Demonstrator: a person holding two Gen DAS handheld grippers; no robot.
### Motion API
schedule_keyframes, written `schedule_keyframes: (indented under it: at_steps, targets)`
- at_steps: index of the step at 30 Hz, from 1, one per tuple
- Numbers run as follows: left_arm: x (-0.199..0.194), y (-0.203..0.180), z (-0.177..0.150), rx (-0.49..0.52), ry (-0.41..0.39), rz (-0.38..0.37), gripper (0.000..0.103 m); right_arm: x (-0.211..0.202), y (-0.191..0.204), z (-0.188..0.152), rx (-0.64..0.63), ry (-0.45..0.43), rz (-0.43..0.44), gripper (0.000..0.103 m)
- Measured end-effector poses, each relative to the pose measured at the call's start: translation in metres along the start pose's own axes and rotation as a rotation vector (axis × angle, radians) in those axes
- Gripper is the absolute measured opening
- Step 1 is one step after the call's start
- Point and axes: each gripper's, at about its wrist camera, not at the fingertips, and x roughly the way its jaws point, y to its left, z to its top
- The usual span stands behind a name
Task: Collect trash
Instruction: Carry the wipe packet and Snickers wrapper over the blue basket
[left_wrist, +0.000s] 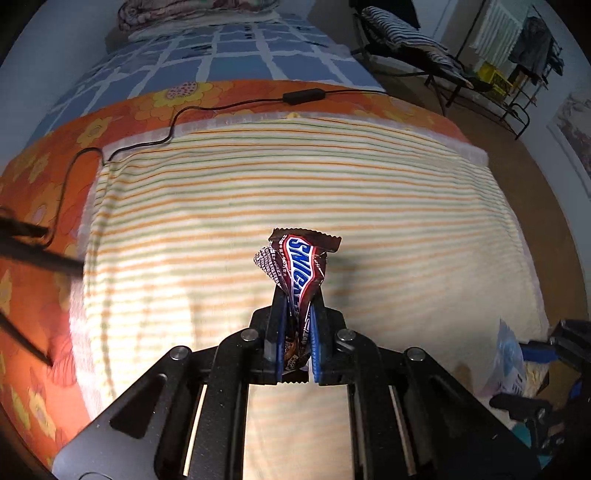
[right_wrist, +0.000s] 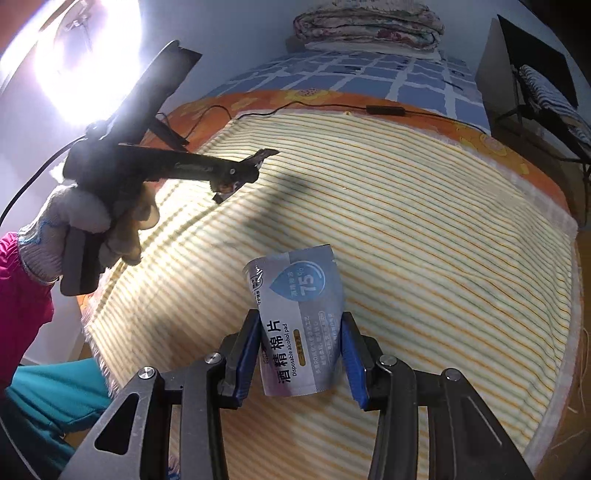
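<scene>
A crumpled brown Snickers wrapper (left_wrist: 301, 266) stands up between the fingers of my left gripper (left_wrist: 298, 295), which is shut on its lower half above the striped cloth (left_wrist: 369, 206). The right wrist view shows that gripper (right_wrist: 255, 162) at upper left, held in a gloved hand (right_wrist: 85, 218), with the wrapper's tip (right_wrist: 267, 152) poking out. My right gripper (right_wrist: 301, 325) is shut on a grey-blue alcohol pad packet (right_wrist: 299, 314), its blue pads against both sides. In the left wrist view, this packet (left_wrist: 511, 362) and the right gripper (left_wrist: 546, 354) sit at the lower right edge.
The striped cloth (right_wrist: 424, 229) lies on a bed over an orange flowered sheet (left_wrist: 33, 206). A black cable with an inline box (left_wrist: 303, 96) crosses the cloth's far edge. Beyond are a blue checked blanket (left_wrist: 240, 55) and folded quilts (right_wrist: 369, 26). A chair with striped fabric (left_wrist: 406, 33) stands right.
</scene>
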Motion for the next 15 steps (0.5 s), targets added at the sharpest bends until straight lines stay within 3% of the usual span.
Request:
schedule_keyframes:
  at_steps: [15]
  targets:
    - [-0.114, -0.042, -0.103, 0.081, -0.074, -0.011, 0.009, -0.071, 0.074, -0.056, -0.072, -0.070, -0.038, 0.043]
